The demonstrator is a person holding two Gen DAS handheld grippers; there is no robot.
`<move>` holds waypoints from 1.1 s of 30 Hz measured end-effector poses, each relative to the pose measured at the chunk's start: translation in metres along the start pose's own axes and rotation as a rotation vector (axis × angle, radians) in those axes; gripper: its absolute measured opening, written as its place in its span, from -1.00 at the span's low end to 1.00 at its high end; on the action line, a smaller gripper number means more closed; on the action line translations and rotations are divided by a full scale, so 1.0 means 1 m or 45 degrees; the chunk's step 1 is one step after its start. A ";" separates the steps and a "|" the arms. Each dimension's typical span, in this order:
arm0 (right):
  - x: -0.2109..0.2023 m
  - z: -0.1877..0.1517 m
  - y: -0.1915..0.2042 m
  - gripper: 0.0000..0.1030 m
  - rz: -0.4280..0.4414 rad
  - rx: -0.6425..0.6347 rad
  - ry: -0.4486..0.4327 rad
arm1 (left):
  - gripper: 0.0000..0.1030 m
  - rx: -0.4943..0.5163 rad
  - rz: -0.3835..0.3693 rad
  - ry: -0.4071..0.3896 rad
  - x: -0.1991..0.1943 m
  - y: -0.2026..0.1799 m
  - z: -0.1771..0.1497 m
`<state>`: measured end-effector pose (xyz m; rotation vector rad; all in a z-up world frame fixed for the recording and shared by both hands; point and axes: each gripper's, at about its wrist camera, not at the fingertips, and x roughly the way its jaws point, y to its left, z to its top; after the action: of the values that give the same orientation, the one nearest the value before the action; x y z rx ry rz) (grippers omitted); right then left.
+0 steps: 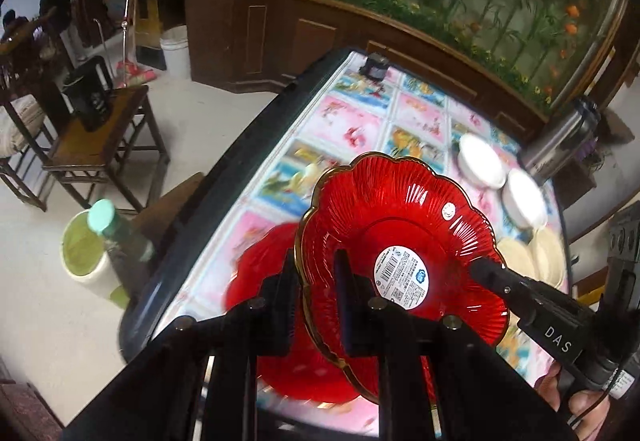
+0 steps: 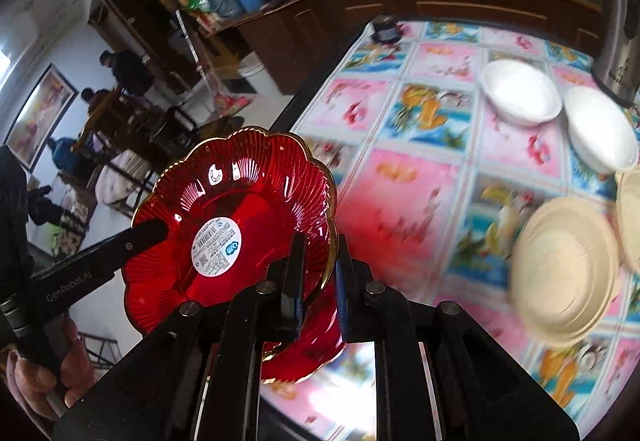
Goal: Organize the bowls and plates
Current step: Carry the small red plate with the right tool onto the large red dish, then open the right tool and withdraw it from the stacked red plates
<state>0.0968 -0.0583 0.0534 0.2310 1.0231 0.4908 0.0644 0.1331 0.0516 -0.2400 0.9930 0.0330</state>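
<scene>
Both grippers, left gripper [image 1: 316, 305] and right gripper [image 2: 318, 281], clamp the red plate [image 1: 400, 241]'s rim; keep it level, lower onto the second red plate [image 1: 260, 273] at 7 o'clock.

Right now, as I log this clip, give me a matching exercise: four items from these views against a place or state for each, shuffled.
Items:
1. red plate
2. white bowls
3. cream plates
4. green-capped bottle

Descriptions:
A. beside the table's edge
B. near the steel flask
C. clamped at the rim by left gripper and right gripper
D. flat on the cloth, nearer than the white bowls

Pairs: 1-C, 2-B, 3-D, 4-A
</scene>
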 end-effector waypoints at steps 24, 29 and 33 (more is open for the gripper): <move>0.097 -0.056 0.017 -0.56 -0.232 -0.147 0.163 | -0.66 0.129 0.279 0.100 0.070 0.035 -0.053; 0.068 -0.050 0.018 -0.44 -0.178 -0.212 0.020 | -0.62 0.167 0.304 -0.005 0.051 0.032 -0.057; 0.047 -0.055 0.008 -0.42 -0.102 -0.217 -0.067 | -0.62 0.245 0.316 -0.134 0.034 0.009 -0.070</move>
<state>0.0673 -0.0306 -0.0068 0.0504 0.9299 0.4939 0.0238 0.1241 -0.0153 0.0618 0.9098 0.1736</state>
